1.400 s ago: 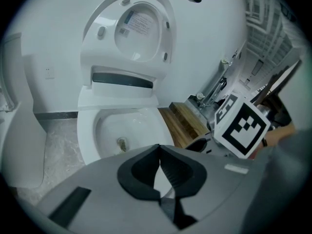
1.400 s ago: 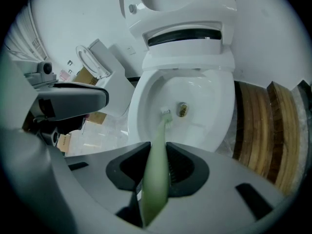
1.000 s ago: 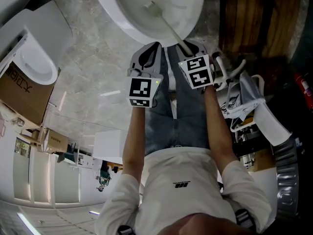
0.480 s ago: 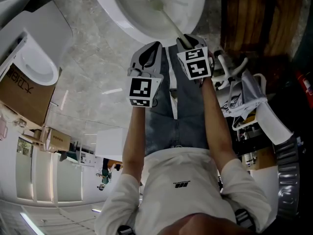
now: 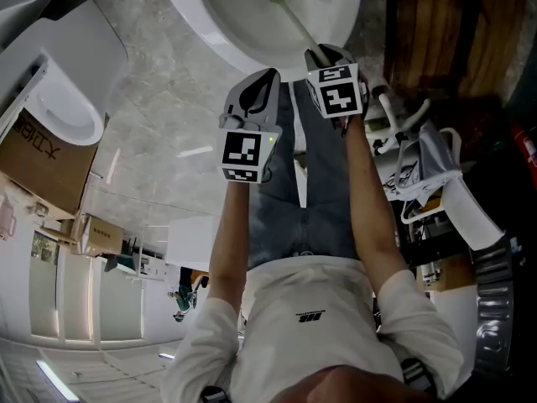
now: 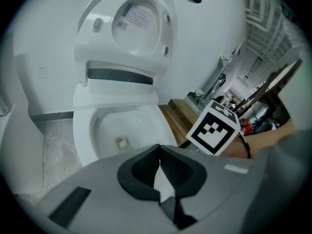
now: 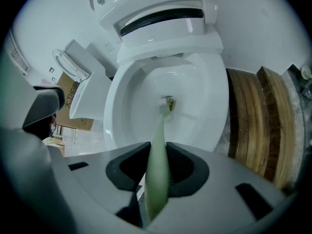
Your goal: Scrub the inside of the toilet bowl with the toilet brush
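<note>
A white toilet bowl (image 7: 126, 101) stands open with its seat and lid raised. My right gripper (image 7: 157, 165) is shut on the pale green handle of the toilet brush (image 7: 158, 155), whose head (image 7: 166, 104) reaches down to the bottom of the bowl by the drain. In the head view the right gripper (image 5: 323, 57) hangs at the bowl's (image 5: 243, 44) near rim, and the brush (image 5: 289, 19) slants up into it. My left gripper (image 5: 258, 86) hovers beside it, shut and holding nothing. In the left gripper view its jaws (image 6: 159, 156) meet in front of the bowl (image 6: 85, 130).
A wooden panel (image 7: 261, 121) lies right of the toilet. A second white toilet (image 5: 63, 91) and a cardboard box (image 5: 38, 162) sit at the left on the marble floor (image 5: 159, 124). A metal rack with clutter (image 5: 419, 175) stands at the right.
My right gripper has pushed forward toward the bowl, driving the brush head deeper to the drain. The left gripper has barely moved.
</note>
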`<state>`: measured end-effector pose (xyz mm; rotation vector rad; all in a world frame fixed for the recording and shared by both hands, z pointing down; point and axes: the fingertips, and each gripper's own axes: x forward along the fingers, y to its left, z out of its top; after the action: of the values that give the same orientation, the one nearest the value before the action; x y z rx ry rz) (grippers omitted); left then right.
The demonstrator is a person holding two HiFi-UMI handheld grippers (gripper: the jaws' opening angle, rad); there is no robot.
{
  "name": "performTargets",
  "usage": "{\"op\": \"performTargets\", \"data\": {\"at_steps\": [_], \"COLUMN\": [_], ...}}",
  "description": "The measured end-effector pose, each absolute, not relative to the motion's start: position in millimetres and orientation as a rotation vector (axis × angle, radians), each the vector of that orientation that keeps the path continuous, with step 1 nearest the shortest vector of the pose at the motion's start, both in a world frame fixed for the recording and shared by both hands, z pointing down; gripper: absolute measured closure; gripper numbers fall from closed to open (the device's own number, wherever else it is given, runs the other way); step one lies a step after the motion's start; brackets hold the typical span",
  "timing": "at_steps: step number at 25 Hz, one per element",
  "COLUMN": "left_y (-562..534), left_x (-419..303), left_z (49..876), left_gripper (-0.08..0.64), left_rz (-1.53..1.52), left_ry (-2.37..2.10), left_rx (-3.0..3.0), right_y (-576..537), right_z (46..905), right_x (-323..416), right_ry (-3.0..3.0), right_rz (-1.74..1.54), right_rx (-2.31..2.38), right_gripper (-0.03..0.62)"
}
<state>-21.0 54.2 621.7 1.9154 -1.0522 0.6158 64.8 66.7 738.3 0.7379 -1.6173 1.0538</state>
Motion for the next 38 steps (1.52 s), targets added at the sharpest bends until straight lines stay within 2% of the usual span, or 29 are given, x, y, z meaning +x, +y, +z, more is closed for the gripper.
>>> {"op": "performTargets", "data": {"at_steps": [14,38], "left_y": [59.7,74.6], "left_x": [-26.1,-16.9], "left_z": [624.2,599.6], "left_gripper": [0.551,0.551], "left_rz": [0.612,0.595], "left_ry": [-1.068,-1.102], "left_rx": [1.907,1.933], "right_y": [36.1,82.4], "right_z": [773.5,728.1], "right_x": [52.4,69.7], "right_ry": [-1.593,-1.618], "right_rz": [1.044,1.007], "right_rx": [0.744,0.701], "right_gripper": [0.5,0.5]}}
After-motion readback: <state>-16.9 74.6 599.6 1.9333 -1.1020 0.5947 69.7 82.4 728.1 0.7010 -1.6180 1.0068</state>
